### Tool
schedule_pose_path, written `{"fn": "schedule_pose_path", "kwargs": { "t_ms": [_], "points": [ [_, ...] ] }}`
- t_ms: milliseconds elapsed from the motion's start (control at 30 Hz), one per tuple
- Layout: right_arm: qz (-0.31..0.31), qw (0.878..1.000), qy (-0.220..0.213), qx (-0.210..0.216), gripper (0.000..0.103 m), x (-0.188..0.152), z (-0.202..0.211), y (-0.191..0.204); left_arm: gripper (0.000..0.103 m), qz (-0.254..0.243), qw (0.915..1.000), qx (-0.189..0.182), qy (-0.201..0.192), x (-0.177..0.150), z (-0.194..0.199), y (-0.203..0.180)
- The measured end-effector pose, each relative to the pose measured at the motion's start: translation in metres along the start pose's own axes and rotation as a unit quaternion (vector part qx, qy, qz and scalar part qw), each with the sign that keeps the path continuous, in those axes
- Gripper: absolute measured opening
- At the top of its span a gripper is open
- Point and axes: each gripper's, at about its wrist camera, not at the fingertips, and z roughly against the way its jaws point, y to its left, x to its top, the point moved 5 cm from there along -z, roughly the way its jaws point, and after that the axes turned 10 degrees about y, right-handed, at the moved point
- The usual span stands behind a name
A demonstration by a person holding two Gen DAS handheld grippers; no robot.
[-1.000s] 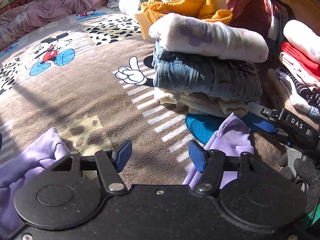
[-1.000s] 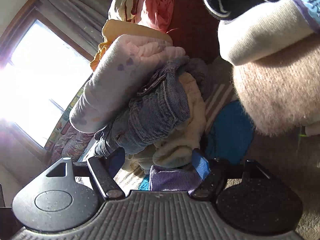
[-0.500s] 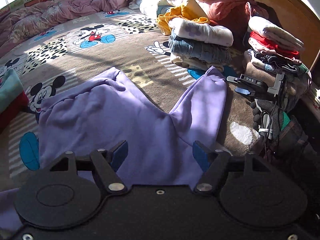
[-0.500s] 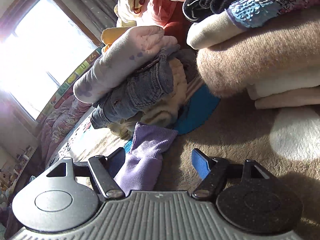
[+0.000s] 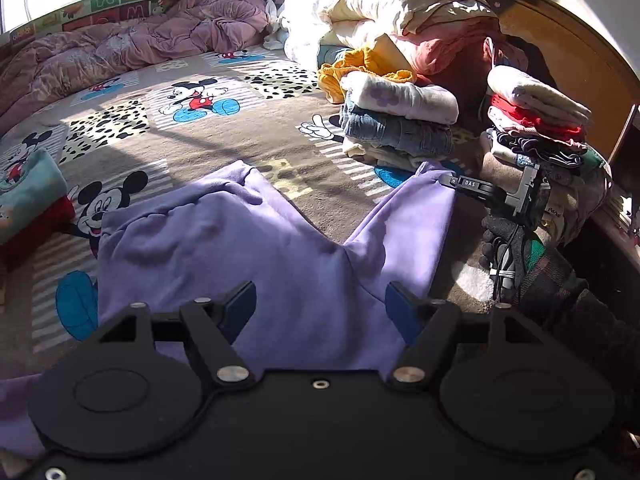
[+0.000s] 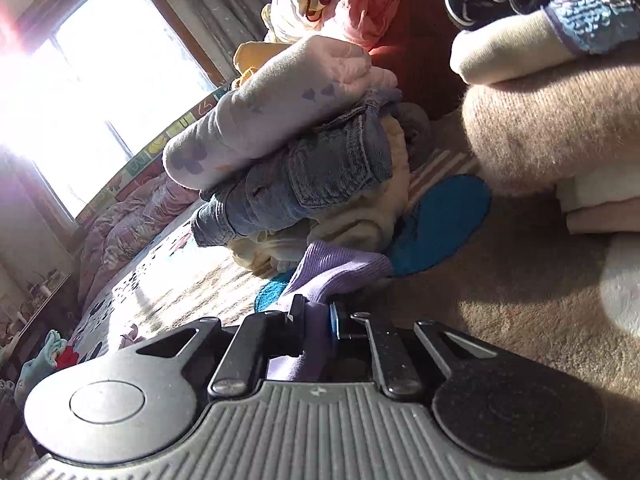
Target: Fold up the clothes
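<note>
Purple trousers (image 5: 280, 248) lie spread in a V on the cartoon-mouse blanket (image 5: 132, 148), legs pointing away. My left gripper (image 5: 320, 308) hovers open over the waist end, with nothing pinched between its blue pads. At the end of the right leg, my right gripper (image 5: 450, 180) is held by a gloved hand (image 5: 500, 236). In the right wrist view the right gripper (image 6: 316, 316) is closing its jaws, and the pads press on the ribbed purple cuff (image 6: 340, 268).
A folded stack with jeans (image 5: 396, 120) stands just beyond the cuff, and a second stack (image 5: 536, 128) is to its right by the wooden headboard (image 5: 568, 48). Loose bedding (image 5: 400, 12) and a pink quilt (image 5: 120, 52) lie at the back. A teal and red garment (image 5: 28, 196) sits far left.
The left gripper pulled back from the folded stack, so the whole trousers came into its view. The right gripper rolled and closed from wide open onto the leg cuff.
</note>
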Motion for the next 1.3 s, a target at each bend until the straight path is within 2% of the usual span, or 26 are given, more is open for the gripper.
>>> {"fn": "schedule_pose_path", "kwargs": {
  "t_ms": [67, 133, 167, 233, 300, 333, 367, 467, 567, 667, 833, 933, 1033, 1167, 1233, 1300],
  "points": [
    [0.012, 1.0, 0.017, -0.021, 0.019, -0.001, -0.005, 0.001, 0.071, -0.008, 1.0, -0.003, -0.001, 0.0, -0.001, -0.003],
    [-0.007, 0.998, 0.054, -0.037, 0.042, -0.006, -0.02, -0.013, 0.071, -0.017, 0.9999, -0.001, 0.003, -0.001, -0.004, -0.007],
    [-0.022, 0.997, 0.06, -0.044, 0.04, -0.007, -0.024, -0.02, 0.071, -0.022, 0.9998, 0.001, 0.004, -0.001, -0.005, -0.008],
    [-0.024, 0.998, 0.029, -0.055, 0.042, 0.0, -0.012, -0.024, 0.071, -0.031, 0.9995, 0.006, 0.005, -0.002, -0.008, -0.011],
    [0.027, 0.998, -0.002, -0.059, 0.042, 0.005, -0.002, -0.013, 0.071, -0.036, 0.9993, 0.006, 0.004, -0.001, -0.008, -0.013],
    [0.043, 0.998, 0.0, -0.038, 0.042, 0.007, -0.004, -0.007, 0.071, -0.037, 0.9993, 0.006, 0.003, -0.001, -0.009, -0.013],
    [0.057, 0.998, 0.006, -0.012, 0.042, 0.007, -0.007, 0.0, 0.071, -0.038, 0.9993, 0.006, 0.003, -0.001, -0.01, -0.013],
    [0.104, 0.994, 0.041, 0.005, 0.041, 0.016, -0.036, 0.017, 0.071, -0.037, 0.9993, 0.008, 0.009, -0.002, -0.015, -0.013],
    [0.079, 0.992, 0.093, -0.016, 0.042, 0.025, -0.078, 0.006, 0.071, -0.032, 0.9993, 0.009, 0.019, -0.004, -0.023, -0.01],
    [0.028, 0.994, 0.1, -0.013, 0.038, 0.029, -0.089, -0.013, 0.071, -0.026, 0.9991, 0.015, 0.031, -0.01, -0.03, -0.002],
    [0.05, 0.996, 0.069, -0.033, 0.041, 0.032, -0.069, -0.003, 0.071, -0.005, 0.9984, 0.023, 0.051, -0.019, -0.036, 0.015],
    [0.125, 0.991, 0.048, -0.019, 0.041, 0.025, -0.038, 0.032, 0.071, -0.003, 0.9981, 0.025, 0.057, -0.02, -0.036, 0.017],
    [0.18, 0.98, 0.074, 0.052, 0.042, -0.002, -0.017, 0.075, 0.071, -0.007, 0.9982, 0.027, 0.053, -0.018, -0.033, 0.016],
    [0.207, 0.964, 0.109, 0.129, 0.042, -0.033, -0.008, 0.136, 0.071, -0.003, 0.9989, 0.032, 0.035, -0.01, -0.022, 0.015],
    [0.224, 0.952, 0.114, 0.175, 0.042, -0.044, -0.002, 0.168, 0.071, -0.001, 0.9992, 0.035, 0.019, -0.004, -0.013, 0.014],
    [0.235, 0.932, 0.151, 0.23, 0.039, -0.063, -0.004, 0.2, 0.071, 0.001, 0.9994, 0.033, 0.005, 0.0, -0.004, 0.013]
  ]
}}
